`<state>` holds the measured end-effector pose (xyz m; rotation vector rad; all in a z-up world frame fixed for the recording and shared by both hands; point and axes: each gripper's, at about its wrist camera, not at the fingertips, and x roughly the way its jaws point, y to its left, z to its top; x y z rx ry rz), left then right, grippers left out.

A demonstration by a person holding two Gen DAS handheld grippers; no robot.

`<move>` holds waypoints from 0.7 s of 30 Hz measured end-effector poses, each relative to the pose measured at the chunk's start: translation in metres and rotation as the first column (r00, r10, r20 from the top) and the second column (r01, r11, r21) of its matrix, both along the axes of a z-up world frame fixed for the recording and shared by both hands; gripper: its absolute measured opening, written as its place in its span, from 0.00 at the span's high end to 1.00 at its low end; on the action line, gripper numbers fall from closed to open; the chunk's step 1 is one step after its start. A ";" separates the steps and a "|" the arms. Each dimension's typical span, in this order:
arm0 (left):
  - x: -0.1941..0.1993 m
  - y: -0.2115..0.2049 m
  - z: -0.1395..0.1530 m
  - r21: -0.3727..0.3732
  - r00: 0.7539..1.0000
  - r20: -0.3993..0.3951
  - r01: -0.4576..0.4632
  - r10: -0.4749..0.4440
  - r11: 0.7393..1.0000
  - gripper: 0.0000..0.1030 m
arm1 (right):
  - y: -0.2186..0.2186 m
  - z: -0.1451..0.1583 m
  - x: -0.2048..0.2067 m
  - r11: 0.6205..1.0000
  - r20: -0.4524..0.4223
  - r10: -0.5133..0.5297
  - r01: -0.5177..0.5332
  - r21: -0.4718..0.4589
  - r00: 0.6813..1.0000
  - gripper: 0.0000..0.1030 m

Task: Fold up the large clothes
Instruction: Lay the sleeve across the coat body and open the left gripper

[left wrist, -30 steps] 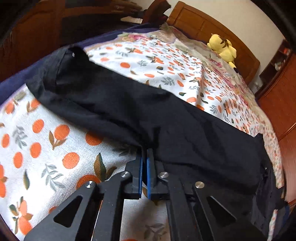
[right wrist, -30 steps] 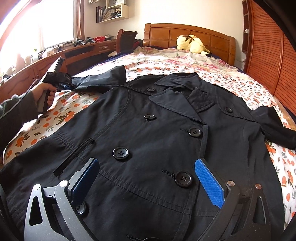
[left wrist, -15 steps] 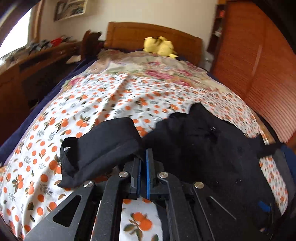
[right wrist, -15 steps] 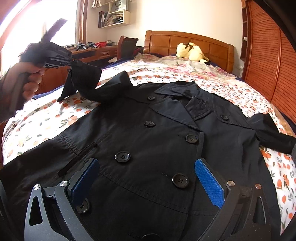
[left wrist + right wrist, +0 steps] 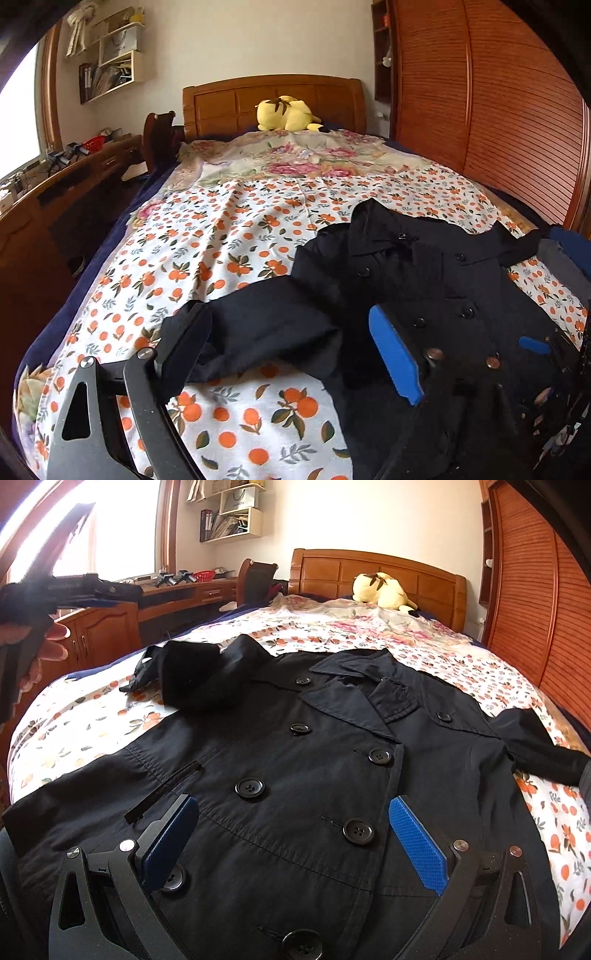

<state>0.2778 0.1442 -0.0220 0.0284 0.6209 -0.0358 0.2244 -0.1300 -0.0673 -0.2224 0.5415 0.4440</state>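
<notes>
At lower centre of the left wrist view, the left claw (image 5: 291,354) gapes, its jaws just opened and the sleeve (image 5: 258,325) lying loose below. Right claw (image 5: 291,834) hangs wide over the coat (image 5: 295,775), which is spread on the bed (image 5: 554,812), seemingly untouched.

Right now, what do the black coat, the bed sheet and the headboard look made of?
Black coat: woven cloth, likely cotton or a blend; matte, fine creases, visible topstitching, glossy plastic-looking buttons.
Bed sheet: thin printed fabric, probably cotton; matte, orange-fruit pattern, soft wrinkles.
Headboard: wood, or wood veneer; reddish-brown, panelled, with a slight varnish sheen.
</notes>
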 end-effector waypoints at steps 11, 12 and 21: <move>0.032 0.070 -0.060 -0.008 0.978 -0.120 -0.175 0.172 0.985 0.15 | 0.000 0.001 -0.002 1.000 0.020 0.002 -0.002 -0.021 1.000 0.00; 0.037 0.077 -0.068 -0.018 0.972 -0.142 -0.193 0.188 0.981 0.15 | 0.000 0.001 -0.002 1.000 0.019 0.003 -0.002 -0.018 1.000 0.00; 0.067 0.122 -0.126 -0.152 0.925 -0.282 -0.305 0.255 0.940 0.15 | -0.003 0.011 -0.006 0.998 -0.029 0.047 -0.046 0.042 0.998 0.00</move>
